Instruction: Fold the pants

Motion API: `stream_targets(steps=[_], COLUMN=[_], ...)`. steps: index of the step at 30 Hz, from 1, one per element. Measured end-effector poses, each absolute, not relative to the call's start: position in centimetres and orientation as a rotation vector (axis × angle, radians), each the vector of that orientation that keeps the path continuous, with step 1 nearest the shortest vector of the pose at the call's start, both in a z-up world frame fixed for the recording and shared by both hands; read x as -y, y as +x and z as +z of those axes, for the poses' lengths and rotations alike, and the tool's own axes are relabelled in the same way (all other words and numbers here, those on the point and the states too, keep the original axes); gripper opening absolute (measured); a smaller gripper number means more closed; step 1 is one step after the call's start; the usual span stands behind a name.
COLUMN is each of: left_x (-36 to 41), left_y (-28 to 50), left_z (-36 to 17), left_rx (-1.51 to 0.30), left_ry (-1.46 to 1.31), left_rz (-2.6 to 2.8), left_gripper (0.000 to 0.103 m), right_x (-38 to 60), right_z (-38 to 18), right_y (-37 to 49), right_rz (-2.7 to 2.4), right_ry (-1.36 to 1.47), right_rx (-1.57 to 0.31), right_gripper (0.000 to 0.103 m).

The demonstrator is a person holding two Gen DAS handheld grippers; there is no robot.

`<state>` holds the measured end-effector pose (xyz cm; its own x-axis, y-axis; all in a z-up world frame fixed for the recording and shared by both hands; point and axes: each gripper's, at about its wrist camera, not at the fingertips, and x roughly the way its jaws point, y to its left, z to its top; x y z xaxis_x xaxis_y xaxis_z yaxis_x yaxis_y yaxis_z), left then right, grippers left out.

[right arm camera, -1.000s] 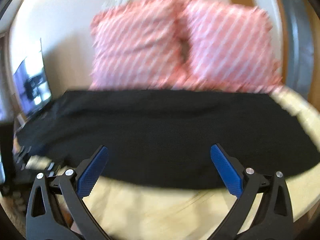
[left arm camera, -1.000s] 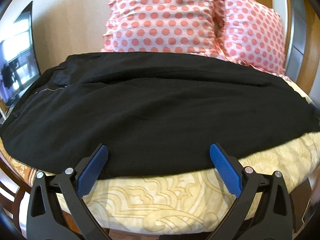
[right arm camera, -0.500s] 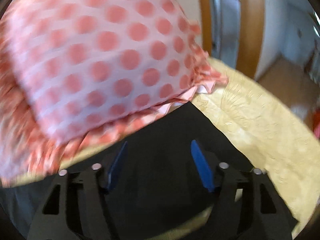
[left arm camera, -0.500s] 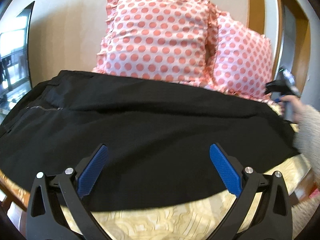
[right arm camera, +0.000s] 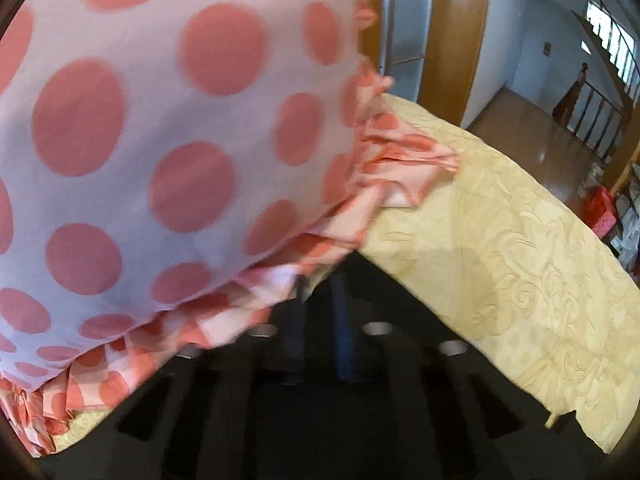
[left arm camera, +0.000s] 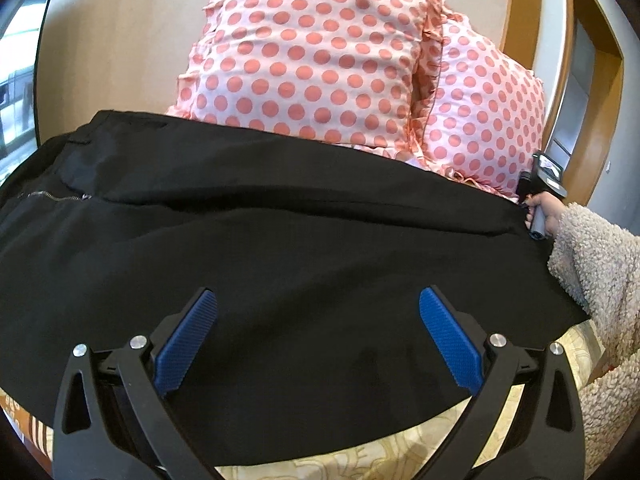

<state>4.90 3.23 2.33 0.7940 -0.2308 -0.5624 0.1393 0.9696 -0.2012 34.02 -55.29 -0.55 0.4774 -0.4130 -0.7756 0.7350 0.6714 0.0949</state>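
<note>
Black pants (left arm camera: 280,248) lie spread across the bed, waistband and zipper (left arm camera: 52,197) at the left, leg ends at the right. My left gripper (left arm camera: 318,344) is open and empty, hovering over the near edge of the pants. My right gripper (right arm camera: 320,320) is at the far right corner of the pants (right arm camera: 360,420), under the pillow's ruffle; its blue fingers (right arm camera: 344,336) stand nearly together over the black cloth. Blur hides whether cloth is pinched. In the left wrist view it shows in the person's hand (left arm camera: 540,196) at the hem.
Two pink polka-dot pillows (left arm camera: 320,56) lean against the wall behind the pants; one fills the right wrist view (right arm camera: 160,140). A yellow patterned bedspread (right arm camera: 500,260) covers the bed. A wooden door frame (right arm camera: 456,32) stands right. The sleeve (left arm camera: 596,280) reaches over the bed's right edge.
My right gripper swung to the far right corner of the pants and its fingers closed from wide open to nearly together. My left gripper moved forward over the pants' near edge.
</note>
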Motion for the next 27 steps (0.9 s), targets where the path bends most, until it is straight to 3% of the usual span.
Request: stream_targets(steps=[5, 10, 15, 22, 24, 25, 26, 27], left_x=[-3.9, -4.4, -4.6, -5.1, -5.6, -5.9, -6.3, -6.9], left_y=[4.0, 2.8, 2.6, 2.7, 2.4, 2.2, 2.1, 1.9], left_z=[2.6, 3.3, 3.9, 4.4, 4.5, 4.5, 4.6, 4.7], left_rx=[-0.594, -0.552, -0.551, -0.574, -0.577, -0.574, -0.568, -0.562], left_ry=[-0.171, -0.211, -0.243, -0.287, -0.295, -0.301, -0.315, -0.332], left_rz=[-0.198, -0.199, -0.182, -0.124, -0.094, -0.087, -0.081, -0.077], left_gripper=[0.101, 0.101, 0.101, 0.101, 0.101, 0.101, 0.101, 0.101], right_x=[57.1, 55.9, 52.5, 52.6, 53.1, 53.3, 53.5, 53.7], right_z=[0.4, 3.2, 2.1, -2.4, -2.7, -2.9, -3.1, -3.4], right_y=[28.5, 16.7, 6.9, 3.3, 3.2, 3.1, 3.1, 3.0], right_rz=[-0.554, -0.358, -0.308, -0.246, -0.233, -0.229, -0.222, -0.223], right_ry=[0.625, 0.712, 0.751, 0.932, 0.982, 1.007, 1.032, 1.054], right_rx=[-0.629, -0.426, -0.434, -0.526, -0.524, -0.528, -0.526, -0.53], right_gripper=[0.002, 0.002, 0.002, 0.003, 0.009, 0.021, 0.04, 0.04])
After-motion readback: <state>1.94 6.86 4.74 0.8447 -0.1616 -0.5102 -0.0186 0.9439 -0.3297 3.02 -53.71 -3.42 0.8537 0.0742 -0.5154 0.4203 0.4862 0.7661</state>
